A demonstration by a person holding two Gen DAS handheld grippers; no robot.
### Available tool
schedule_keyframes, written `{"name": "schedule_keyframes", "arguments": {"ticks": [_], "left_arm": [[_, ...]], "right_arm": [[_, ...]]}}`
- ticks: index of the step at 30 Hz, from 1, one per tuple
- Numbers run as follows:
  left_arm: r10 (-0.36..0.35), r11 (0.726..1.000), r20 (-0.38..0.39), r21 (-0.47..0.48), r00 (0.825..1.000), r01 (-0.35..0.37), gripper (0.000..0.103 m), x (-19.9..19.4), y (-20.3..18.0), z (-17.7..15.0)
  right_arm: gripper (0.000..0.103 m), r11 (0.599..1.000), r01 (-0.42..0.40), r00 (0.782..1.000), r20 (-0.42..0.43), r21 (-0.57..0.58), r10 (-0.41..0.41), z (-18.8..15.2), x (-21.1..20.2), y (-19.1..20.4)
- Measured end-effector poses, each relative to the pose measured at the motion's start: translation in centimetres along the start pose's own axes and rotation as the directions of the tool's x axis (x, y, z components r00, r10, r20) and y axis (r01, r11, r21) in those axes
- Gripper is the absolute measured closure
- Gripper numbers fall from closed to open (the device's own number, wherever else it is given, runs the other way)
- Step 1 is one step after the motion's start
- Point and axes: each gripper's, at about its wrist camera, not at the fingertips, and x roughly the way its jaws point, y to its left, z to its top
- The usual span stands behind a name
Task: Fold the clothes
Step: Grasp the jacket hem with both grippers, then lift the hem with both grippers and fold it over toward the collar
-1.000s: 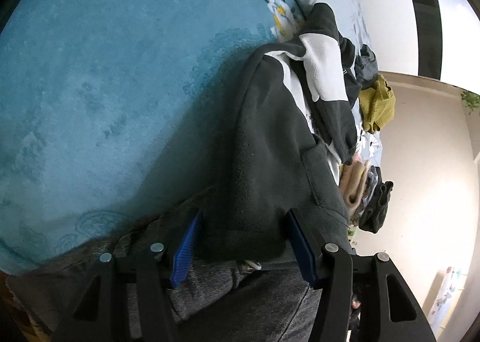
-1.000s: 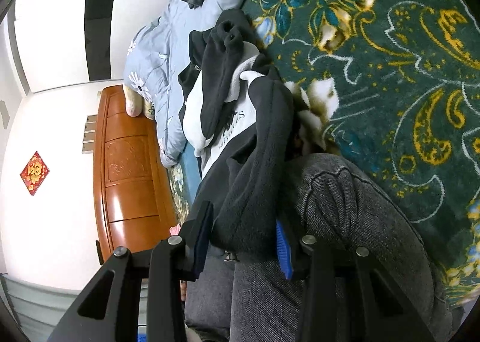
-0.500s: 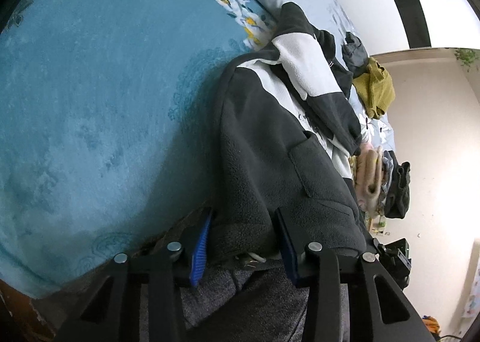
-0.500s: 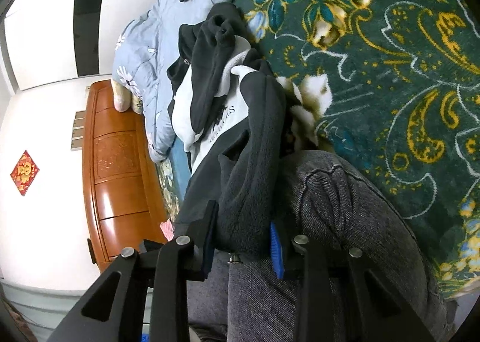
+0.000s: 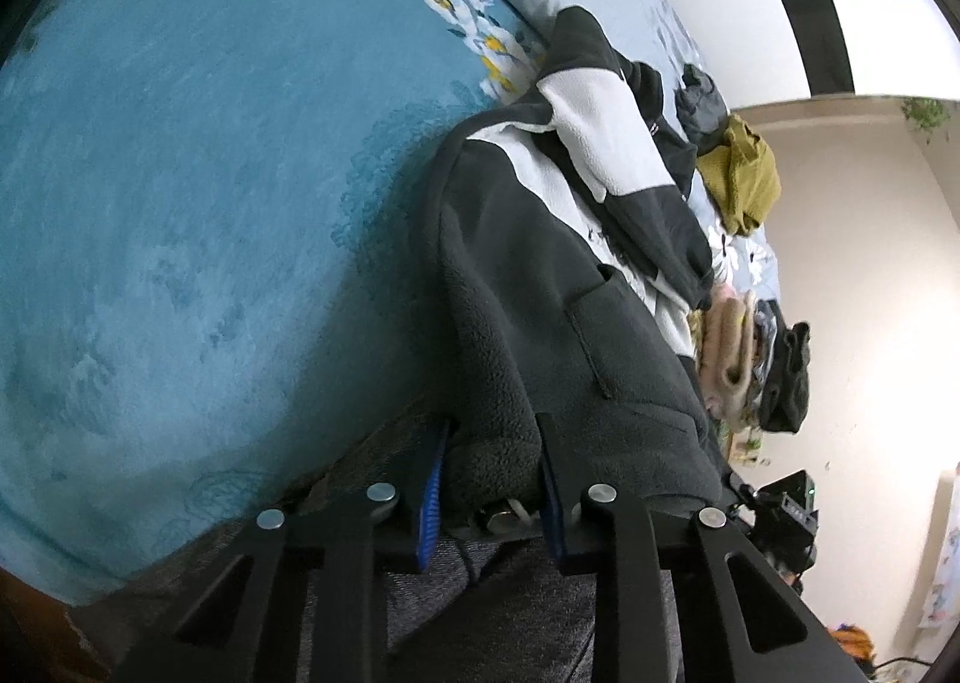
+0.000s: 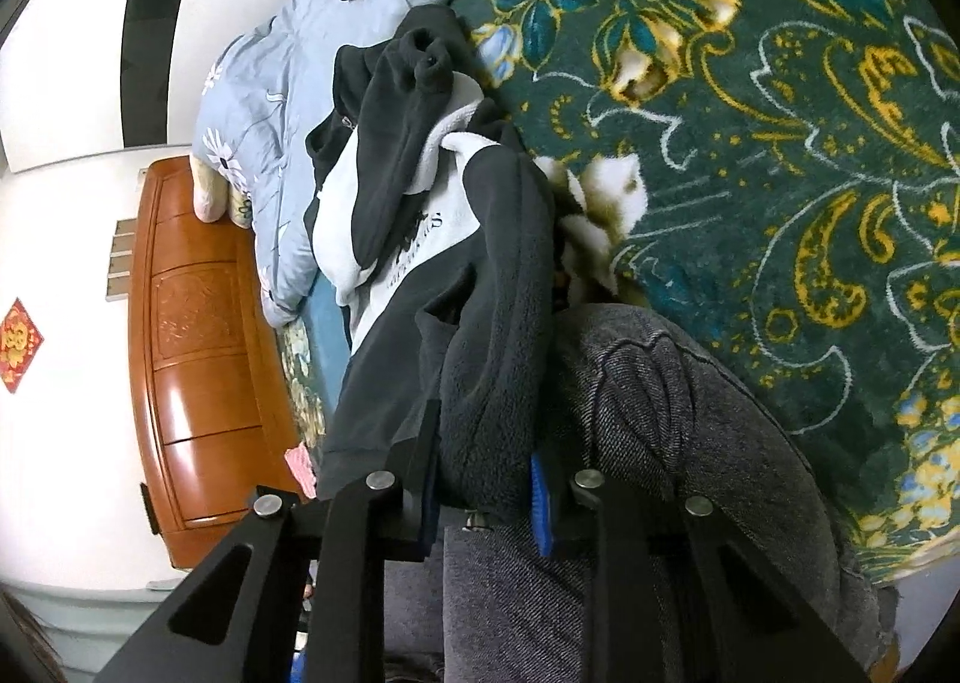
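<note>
A black and white fleece jacket (image 5: 540, 263) lies on the bed, its sleeves folded across the white chest. My left gripper (image 5: 492, 461) is shut on the jacket's dark bottom hem at one corner. My right gripper (image 6: 483, 461) is shut on the hem at the other corner, where the jacket (image 6: 492, 287) bunches between the blue pads. A grey pair of jeans (image 6: 660, 419) lies under the hem, next to both grippers.
A teal blanket (image 5: 180, 173) covers the bed on the left; a dark green floral blanket (image 6: 780, 143) on the right. A mustard garment (image 5: 744, 179) and a pile of clothes (image 5: 756, 365) lie beyond. A wooden headboard (image 6: 192, 353) stands at the bed's end.
Both grippers have closed tighter on the jacket's hem. The left view has swung a little, showing more of the room.
</note>
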Motion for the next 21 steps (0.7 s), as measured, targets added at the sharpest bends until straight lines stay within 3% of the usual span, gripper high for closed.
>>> {"name": "schedule_keyframes", "arguments": {"ticks": [5,14,21], "left_arm": [[0.035,0.999,-0.004,0.028,0.999,-0.034,0.077,0.1,-0.6,0.1],[0.119,0.993,0.003,0.024,0.993,-0.119,0.078,0.1,-1.4,0.0],[0.162,0.986,-0.018,-0.026,0.987,-0.163,0.081,-0.5,-2.3,0.9]], "right_arm": [[0.08,1.0,0.021,1.0,0.018,-0.009,-0.02,-0.2,-0.2,0.2],[0.08,0.962,0.215,0.975,0.098,-0.17,-0.2,-1.2,-0.2,3.5],[0.081,0.962,0.192,0.979,0.109,-0.196,-0.173,-1.5,-0.6,3.5]]}}
